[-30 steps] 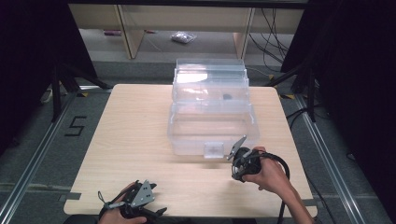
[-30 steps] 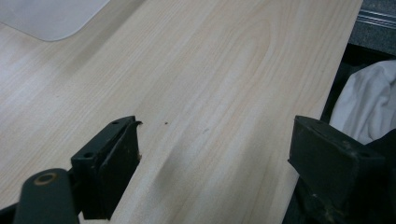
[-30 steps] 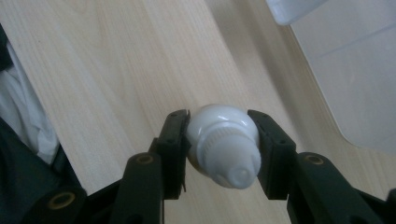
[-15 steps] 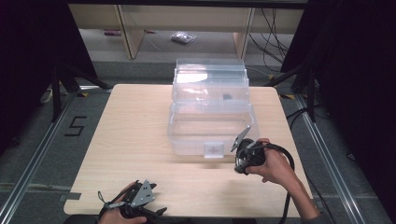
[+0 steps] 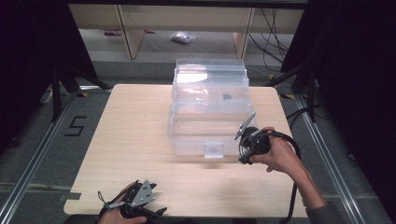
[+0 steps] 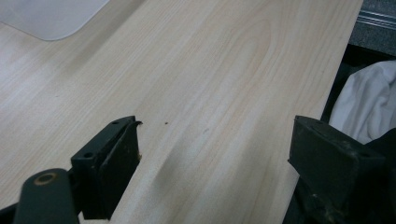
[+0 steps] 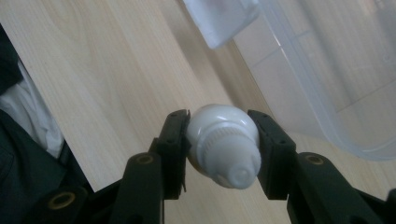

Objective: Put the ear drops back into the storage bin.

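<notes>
We see the pale wooden worktop (image 5: 135, 140) carrying 1 clear plastic storage box (image 5: 210, 112) with a small latch at its near wall, set toward the far right. At the box's near right corner our right claw (image 5: 243, 148) is clamped on a white bulb-shaped piece (image 7: 224, 142) (ribbed collar, rounded top), lifted off the worktop just beside the box wall. At the near left edge our left claw (image 6: 215, 154) rests with jaws wide apart, holding nothing.

wooden table (image 5: 135, 135), shelf (image 5: 135, 28), plastic bag (image 5: 183, 38)
</notes>
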Available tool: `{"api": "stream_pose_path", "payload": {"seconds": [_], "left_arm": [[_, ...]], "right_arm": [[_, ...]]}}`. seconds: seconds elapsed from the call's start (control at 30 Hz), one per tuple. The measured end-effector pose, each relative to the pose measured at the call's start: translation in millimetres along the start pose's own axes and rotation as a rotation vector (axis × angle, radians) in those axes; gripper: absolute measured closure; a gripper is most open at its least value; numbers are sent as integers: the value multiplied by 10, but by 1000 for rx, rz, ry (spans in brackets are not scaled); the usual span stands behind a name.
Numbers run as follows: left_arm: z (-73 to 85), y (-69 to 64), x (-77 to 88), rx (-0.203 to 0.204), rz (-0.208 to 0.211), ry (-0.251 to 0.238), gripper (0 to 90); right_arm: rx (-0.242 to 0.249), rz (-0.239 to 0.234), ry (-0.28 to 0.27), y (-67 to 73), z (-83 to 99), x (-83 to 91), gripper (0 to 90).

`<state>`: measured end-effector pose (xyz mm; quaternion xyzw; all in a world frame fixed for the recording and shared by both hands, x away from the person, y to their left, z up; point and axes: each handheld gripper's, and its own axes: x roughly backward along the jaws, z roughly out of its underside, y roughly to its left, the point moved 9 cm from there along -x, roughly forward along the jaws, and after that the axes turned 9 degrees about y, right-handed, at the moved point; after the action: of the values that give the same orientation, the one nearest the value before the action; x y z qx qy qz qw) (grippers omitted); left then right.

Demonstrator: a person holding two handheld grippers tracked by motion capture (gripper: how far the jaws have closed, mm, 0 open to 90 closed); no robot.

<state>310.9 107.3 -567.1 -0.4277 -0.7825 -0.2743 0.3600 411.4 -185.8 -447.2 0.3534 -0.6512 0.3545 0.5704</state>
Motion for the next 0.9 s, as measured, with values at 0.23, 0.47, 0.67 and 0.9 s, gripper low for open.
{"api": "stream_pose_path", "payload": {"seconds": [0.23,0.47,0.67,0.9], "left_arm": [[1,3,-3,-2,-1,1,156],[7,-6,-12,14,0,4,156],[6,-3,-8,10,-1,4,156],[7,-7,-14,15,0,4,156]], "right_arm": [[-21,8,-1,-94,-27,131,603],[-35,16,-14,-236,-73,249,602],[-61,21,-6,-370,-114,280,602],[-81,17,-12,-493,-170,287,603]]}}
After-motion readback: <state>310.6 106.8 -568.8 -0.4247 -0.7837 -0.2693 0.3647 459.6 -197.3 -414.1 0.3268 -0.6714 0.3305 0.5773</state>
